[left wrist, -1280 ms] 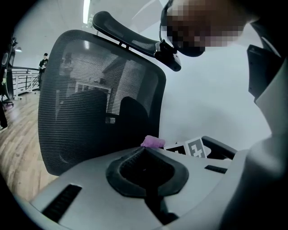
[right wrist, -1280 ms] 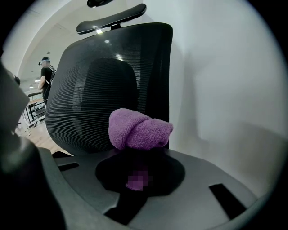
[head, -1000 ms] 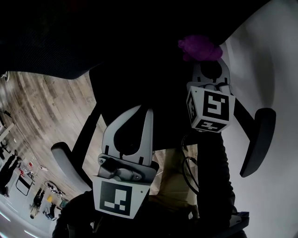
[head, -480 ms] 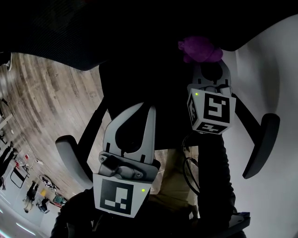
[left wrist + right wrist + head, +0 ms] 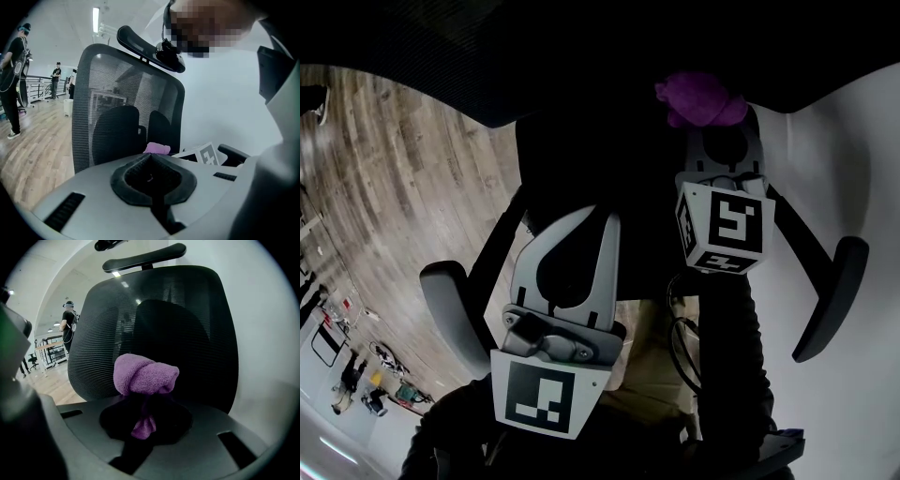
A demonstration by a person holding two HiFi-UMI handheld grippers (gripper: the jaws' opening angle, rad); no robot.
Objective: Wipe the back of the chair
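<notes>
While the head view looks steeply down, wood floor (image 5: 394,187) fills the 9 o'clock side, w/ one grey armrest (image 5: 455,305) at approx. 8 o'clock. Next rightward, the left gripper (image 5: 598,220) sits low-centre, its marker cube (image 5: 542,394) at 6 o'clock, pointing toward 12. In the left gripper view its fingers meet at the tips w/ nothing between them, i.e. closed and empty (image 5: 151,155). It hangs short of the chair (image 5: 126,103), not touching it. That view has the mesh back upright from 10 to 1 o'clock, the headrest (image 5: 150,44) on top, and a person (image 5: 11,79) standing far off at 9 o'clock.

Chair back (image 5: 487,56) is the dark mass across the head view's 12 o'clock edge. At approx. 1 o'clock the right gripper (image 5: 717,131) points up at it, marker cube (image 5: 727,220) just below. Its fingers are clamped on a purple cloth (image 5: 703,98), bunched into a roll above the tips. In the right gripper view the cloth (image 5: 145,376) sits dead centre against the back's dark centre panel (image 5: 187,324); contact w/ the mesh can't be confirmed. A tail of cloth hangs down betw. the pads.

Farther right, the other armrest (image 5: 834,291) lies at 4 o'clock, and a white wall (image 5: 862,141) takes the 3 o'clock edge.
</notes>
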